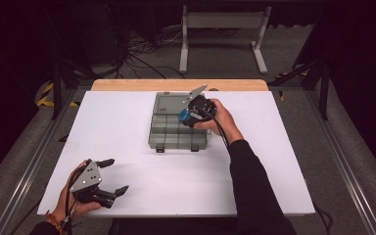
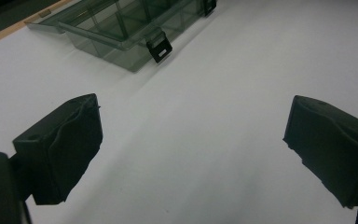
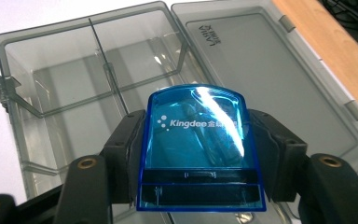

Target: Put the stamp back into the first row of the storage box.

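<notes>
An open grey see-through organizer box (image 1: pixel 169 128) lies at the table's far middle, its lid (image 1: pixel 169 103) folded flat toward the back. My right gripper (image 1: pixel 188 117) hovers over the box's right side and is shut on a blue translucent case (image 1: pixel 184 115). In the right gripper view the blue case (image 3: pixel 199 149), printed "Kingdee", sits clamped between both pads above the box's divided compartments (image 3: pixel 74 93), with the lid (image 3: pixel 270 79) to the right. My left gripper (image 1: pixel 113 176) rests near the front left corner, open and empty. The left gripper view shows its wide-apart pads (image 2: pixel 58 149) over bare white table, the box (image 2: pixel 121 28) beyond.
The white table top (image 1: pixel 127 122) has a wooden strip (image 1: pixel 176 84) along its far edge. A white metal stand (image 1: pixel 223 29) and cables lie on the floor beyond. Black latches (image 1: pixel 160 148) stick out from the box's front wall.
</notes>
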{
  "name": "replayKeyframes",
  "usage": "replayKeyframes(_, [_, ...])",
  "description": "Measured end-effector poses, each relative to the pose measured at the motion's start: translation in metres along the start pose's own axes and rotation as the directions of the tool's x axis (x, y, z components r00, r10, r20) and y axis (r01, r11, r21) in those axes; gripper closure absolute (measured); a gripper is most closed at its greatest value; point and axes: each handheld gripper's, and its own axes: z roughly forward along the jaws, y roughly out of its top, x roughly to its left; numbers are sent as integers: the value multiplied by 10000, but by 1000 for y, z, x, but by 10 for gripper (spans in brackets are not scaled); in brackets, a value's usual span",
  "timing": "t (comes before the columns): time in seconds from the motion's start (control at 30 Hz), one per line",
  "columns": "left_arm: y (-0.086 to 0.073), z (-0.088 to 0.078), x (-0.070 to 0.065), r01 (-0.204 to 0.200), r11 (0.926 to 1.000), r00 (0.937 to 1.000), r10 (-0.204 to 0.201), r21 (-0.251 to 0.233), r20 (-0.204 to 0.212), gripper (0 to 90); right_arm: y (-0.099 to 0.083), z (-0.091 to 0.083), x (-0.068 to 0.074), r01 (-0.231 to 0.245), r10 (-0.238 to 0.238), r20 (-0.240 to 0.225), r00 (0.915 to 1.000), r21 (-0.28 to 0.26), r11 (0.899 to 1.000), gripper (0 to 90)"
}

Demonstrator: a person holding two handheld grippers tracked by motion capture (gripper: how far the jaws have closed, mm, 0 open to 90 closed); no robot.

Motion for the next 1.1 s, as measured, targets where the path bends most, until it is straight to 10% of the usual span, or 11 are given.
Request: replayKeyframes(1.1, [-1,0,-1,53,10000,10000,-54,71,46,53,5,26,3,-148,147,20,9999,372,9992,411])
